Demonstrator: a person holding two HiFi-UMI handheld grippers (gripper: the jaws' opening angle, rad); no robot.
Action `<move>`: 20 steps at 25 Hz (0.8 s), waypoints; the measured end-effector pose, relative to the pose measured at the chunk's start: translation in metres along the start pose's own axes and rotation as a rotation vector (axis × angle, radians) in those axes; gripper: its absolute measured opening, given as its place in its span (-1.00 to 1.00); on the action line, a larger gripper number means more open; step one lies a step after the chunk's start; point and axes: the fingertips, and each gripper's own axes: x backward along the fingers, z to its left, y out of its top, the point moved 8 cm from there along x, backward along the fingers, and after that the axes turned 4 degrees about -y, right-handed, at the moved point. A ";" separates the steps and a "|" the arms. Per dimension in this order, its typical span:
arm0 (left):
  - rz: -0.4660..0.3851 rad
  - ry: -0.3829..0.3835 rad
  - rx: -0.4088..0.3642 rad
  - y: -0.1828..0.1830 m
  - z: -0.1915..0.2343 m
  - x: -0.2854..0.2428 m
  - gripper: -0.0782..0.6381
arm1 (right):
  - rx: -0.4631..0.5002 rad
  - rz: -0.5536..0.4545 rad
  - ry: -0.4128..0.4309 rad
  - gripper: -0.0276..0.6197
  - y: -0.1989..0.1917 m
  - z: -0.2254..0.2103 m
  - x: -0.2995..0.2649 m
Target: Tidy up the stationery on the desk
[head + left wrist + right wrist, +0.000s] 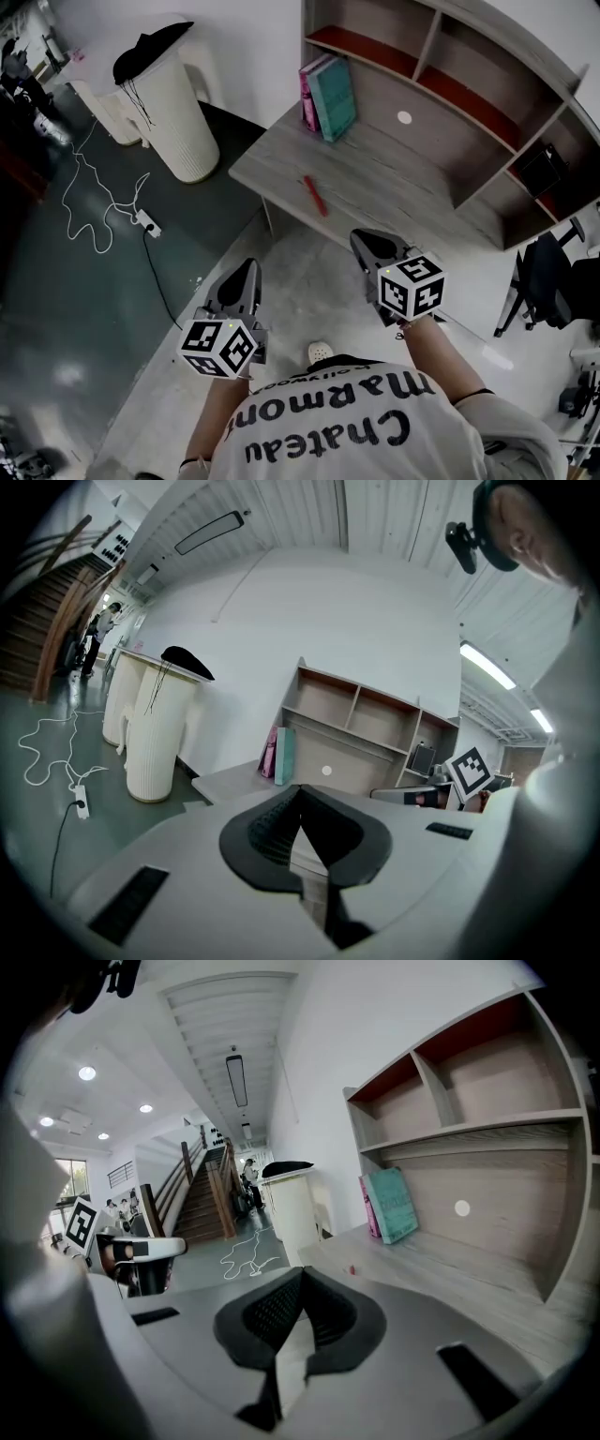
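Observation:
A red pen-like thing [315, 195] lies on the grey wooden desk [394, 187], near its front edge. A pink and a teal book [328, 94] stand leaning against the hutch at the desk's left end. In the right gripper view the books [389, 1206] and the small red thing [352, 1269] show ahead. My left gripper [248, 266] hangs over the floor, short of the desk, its jaws shut and empty. My right gripper [360, 237] is at the desk's front edge, right of the red thing, also shut on nothing.
A hutch with red-backed shelves [441, 66] tops the desk; a black item [542, 169] sits in its right compartment. A white ribbed bin with a black lid [173, 103] stands left of the desk. A power strip and white cable [145, 223] lie on the floor. An office chair [548, 281] stands right.

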 end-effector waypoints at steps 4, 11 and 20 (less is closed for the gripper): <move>-0.019 0.010 -0.004 0.004 0.004 -0.020 -0.74 | 0.008 0.001 0.008 -0.87 0.007 -0.017 -0.015; -0.037 0.031 -0.014 0.008 0.012 -0.041 -0.74 | 0.028 -0.011 0.034 -0.87 0.019 -0.033 -0.037; -0.025 0.024 -0.009 0.011 0.017 -0.048 -0.74 | -0.015 -0.003 0.059 -0.87 0.013 -0.041 -0.055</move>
